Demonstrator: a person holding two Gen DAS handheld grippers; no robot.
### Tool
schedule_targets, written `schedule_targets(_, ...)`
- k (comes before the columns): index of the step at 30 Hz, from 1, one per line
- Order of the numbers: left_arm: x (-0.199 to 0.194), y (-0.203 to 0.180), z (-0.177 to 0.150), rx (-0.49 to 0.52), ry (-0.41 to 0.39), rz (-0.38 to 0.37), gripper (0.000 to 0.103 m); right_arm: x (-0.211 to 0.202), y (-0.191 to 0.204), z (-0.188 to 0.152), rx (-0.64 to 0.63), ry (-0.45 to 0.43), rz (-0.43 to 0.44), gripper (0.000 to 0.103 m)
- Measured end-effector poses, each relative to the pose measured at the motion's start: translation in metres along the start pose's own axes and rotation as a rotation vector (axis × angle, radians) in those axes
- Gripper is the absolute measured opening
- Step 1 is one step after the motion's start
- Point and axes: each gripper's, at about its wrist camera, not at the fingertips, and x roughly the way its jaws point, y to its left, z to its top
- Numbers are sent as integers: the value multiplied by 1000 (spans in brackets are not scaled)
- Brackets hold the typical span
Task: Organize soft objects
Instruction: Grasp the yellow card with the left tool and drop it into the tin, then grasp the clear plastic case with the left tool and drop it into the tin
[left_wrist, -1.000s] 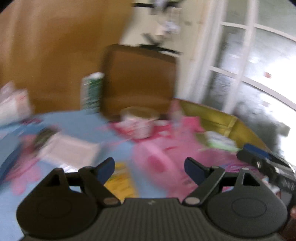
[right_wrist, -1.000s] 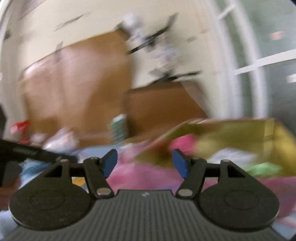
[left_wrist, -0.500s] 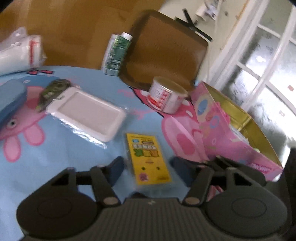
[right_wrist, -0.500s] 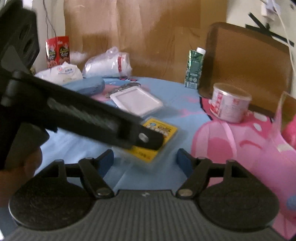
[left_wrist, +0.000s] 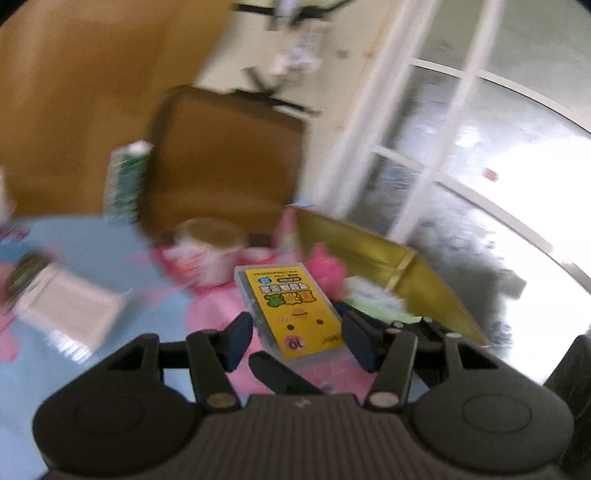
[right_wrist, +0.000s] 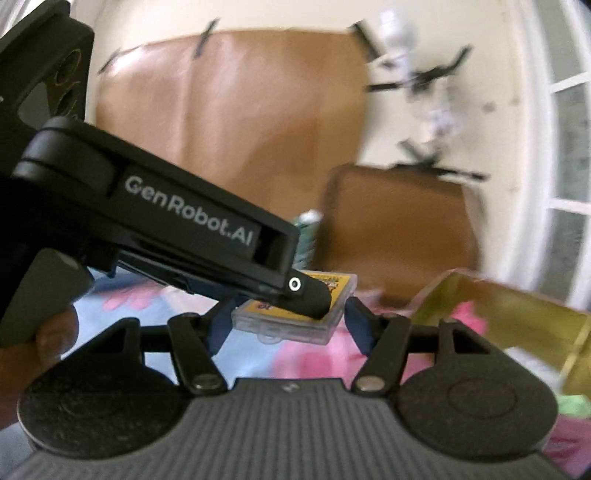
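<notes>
- Left wrist view: the pink box with a gold lining stands open on the far right of the tabletop. Inside it I see a pink soft thing and something white and green, too blurred to name.
- A round tub with a red and white label sits left of the box. I cannot see what is in it.
- A flat white tray lies further left on the blue cloth. A green carton stands beside a brown chair back.
- My left claw is closed on the clear case with the yellow label. Its blue pads press both long edges, and the case hangs above the tabletop, near the box.
- A dark finger from the other tool pokes in just under the case.
- Right wrist view: the right claw is spread apart. The case hangs between its pads, and I cannot tell whether they touch it.
- Only this view shows the left claw from the side, with its tip across the top of the case and my hand on the handle.
- The box appears at the right with its pink thing. The tub and tray do not show here.
</notes>
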Motion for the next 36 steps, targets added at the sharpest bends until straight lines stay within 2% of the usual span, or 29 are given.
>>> schedule_targets(5, 57, -42, 16, 87, 43, -61, 54, -11, -55, -7, 91, 1, -133, 68)
schedule_targets(9, 100, -54, 24, 109, 73, -49, 61, 5, -91, -17, 129, 54, -188, 71)
schedule_targets(11, 101, -49, 26, 89, 66, -33, 61, 7, -100, -22, 145, 74, -237, 74)
schedule_targets(13, 84, -37, 27, 68, 25, -50, 61, 0, -104, -24, 176, 40, -227, 74)
schedule_targets(15, 55, -17, 26, 49, -25, -32, 62, -6, -101, -23, 194, 16, -219, 74)
schedule_targets(17, 23, 12, 21, 18, -73, 18, 65, -2, -93, -17, 195, -11, -169, 74)
schedule_targets(20, -20, 62, 1, -21, -109, 197, 65, 14, -61, -4, 144, -15, -14, 74)
schedule_targets(21, -32, 79, -8, -37, -109, 263, 65, 22, -50, -1, 122, -1, 42, 75)
schedule_targets(23, -52, 116, -28, -99, -86, 369, 65, 47, -26, 3, 75, 54, 168, 84)
schedule_targets(26, -70, 154, -54, -175, -66, 483, 65, 88, 14, 8, 38, 147, 257, 89)
schedule_targets(28, -79, 170, -65, -209, -81, 496, 65, 118, 34, 13, 42, 213, 270, 91)
schedule_targets(30, -86, 181, -67, -288, -108, 444, 65, 147, 53, 15, 14, 267, 313, 93)
schedule_targets(32, -91, 186, -67, -301, -148, 424, 65, 176, 70, 16, -43, 307, 314, 99)
schedule_targets(34, -88, 187, -64, -297, -149, 419, 65, 205, 77, 11, -82, 411, 326, 99)
schedule_targets(36, -86, 188, -64, -298, -143, 407, 65, 211, 72, 7, -41, 448, 347, 100)
